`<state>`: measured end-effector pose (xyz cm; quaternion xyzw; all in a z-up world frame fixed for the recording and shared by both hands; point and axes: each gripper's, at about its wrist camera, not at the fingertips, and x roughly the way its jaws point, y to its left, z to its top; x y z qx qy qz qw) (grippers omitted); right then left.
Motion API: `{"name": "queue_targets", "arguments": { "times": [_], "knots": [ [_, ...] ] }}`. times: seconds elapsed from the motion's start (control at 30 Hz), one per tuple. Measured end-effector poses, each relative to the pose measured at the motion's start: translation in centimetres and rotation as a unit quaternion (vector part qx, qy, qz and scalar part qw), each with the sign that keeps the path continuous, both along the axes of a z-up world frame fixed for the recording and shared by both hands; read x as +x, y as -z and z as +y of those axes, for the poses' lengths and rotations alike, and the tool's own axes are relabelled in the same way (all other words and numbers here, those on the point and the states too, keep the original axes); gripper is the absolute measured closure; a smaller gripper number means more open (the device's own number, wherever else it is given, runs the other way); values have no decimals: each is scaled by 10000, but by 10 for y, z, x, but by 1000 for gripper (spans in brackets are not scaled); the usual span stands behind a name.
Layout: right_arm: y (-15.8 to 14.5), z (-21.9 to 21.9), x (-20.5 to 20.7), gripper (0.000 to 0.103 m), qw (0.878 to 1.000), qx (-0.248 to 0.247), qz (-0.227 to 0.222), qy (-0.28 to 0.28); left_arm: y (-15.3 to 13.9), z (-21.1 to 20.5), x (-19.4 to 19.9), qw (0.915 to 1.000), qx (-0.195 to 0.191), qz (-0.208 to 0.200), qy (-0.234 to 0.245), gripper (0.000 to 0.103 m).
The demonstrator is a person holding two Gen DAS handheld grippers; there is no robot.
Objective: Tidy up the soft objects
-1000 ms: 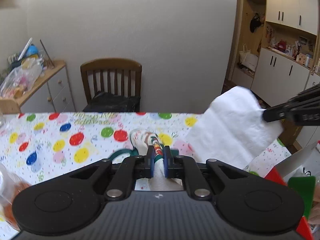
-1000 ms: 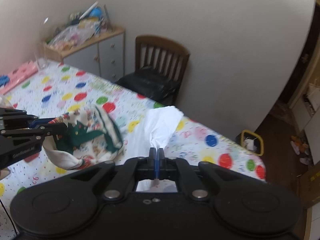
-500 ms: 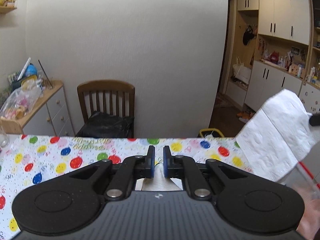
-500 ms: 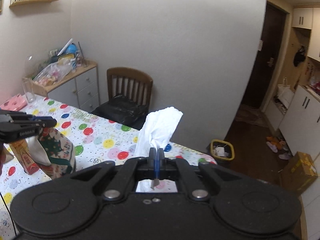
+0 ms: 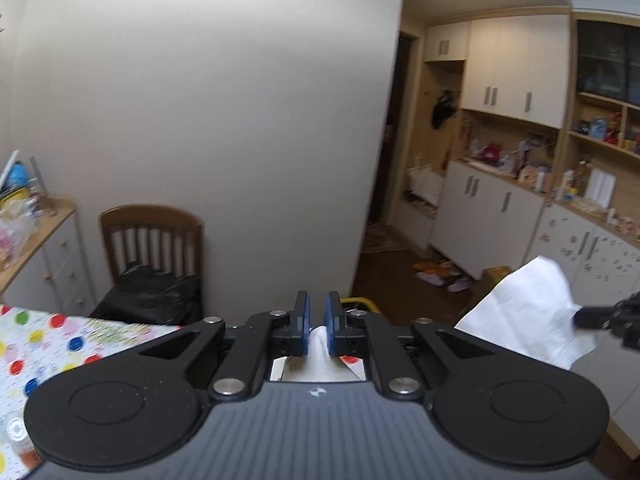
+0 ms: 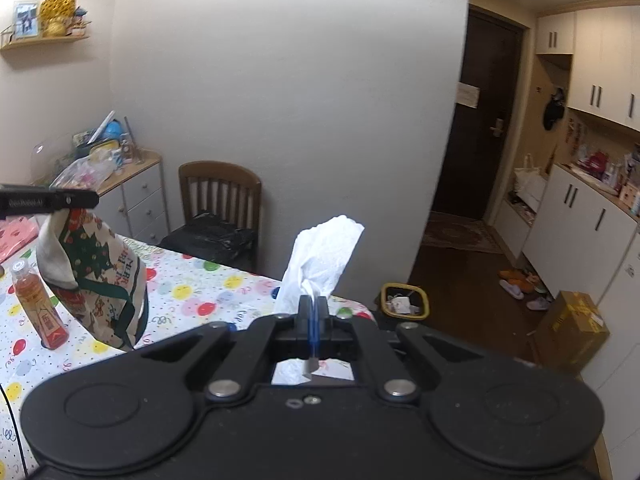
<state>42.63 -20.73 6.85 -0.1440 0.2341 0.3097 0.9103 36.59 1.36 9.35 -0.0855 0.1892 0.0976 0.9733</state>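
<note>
left gripper (image 5: 316, 326): jaws pinched on a Christmas-print cloth bag (image 6: 96, 276), hanging above the balloon-print table (image 6: 192, 300), cloth mostly hidden below its own camera | right gripper (image 6: 313, 320): jaws clamped on a white paper towel (image 6: 320, 260), held up past the table's far edge | orange drink bottle (image 6: 40, 306): upright, just beside the bag | wooden chair (image 6: 220, 200): at the wall behind the table

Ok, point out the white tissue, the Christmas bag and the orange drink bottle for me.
white tissue (image 6: 320, 256), right wrist view, middle of the crumpled sheet.
Christmas bag (image 6: 108, 280), right wrist view, printed front panel.
orange drink bottle (image 6: 40, 304), right wrist view, labelled body.
</note>
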Motion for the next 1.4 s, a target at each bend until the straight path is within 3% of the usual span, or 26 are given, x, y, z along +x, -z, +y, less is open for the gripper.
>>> {"name": "queue_targets", "arguments": {
  "times": [0.37,0.63,0.93,1.23,1.4],
  "knots": [
    [11,-63,-5,103,9992,126,155,356,-17,-72,25,9962,-238,-172,817,95],
    [41,-76,-6,103,9970,-77,698,322,7,-109,49,9907,-492,237,1244,95],
    [80,-73,-1,103,9901,-140,1361,314,54,-115,62,9882,-775,552,1201,95],
    [121,-65,9,103,9819,-269,1832,386,87,-112,66,9906,-603,711,998,95],
    [140,-57,18,103,9771,-346,2053,440,107,-109,74,9889,-641,1007,880,95]
  ]
}}
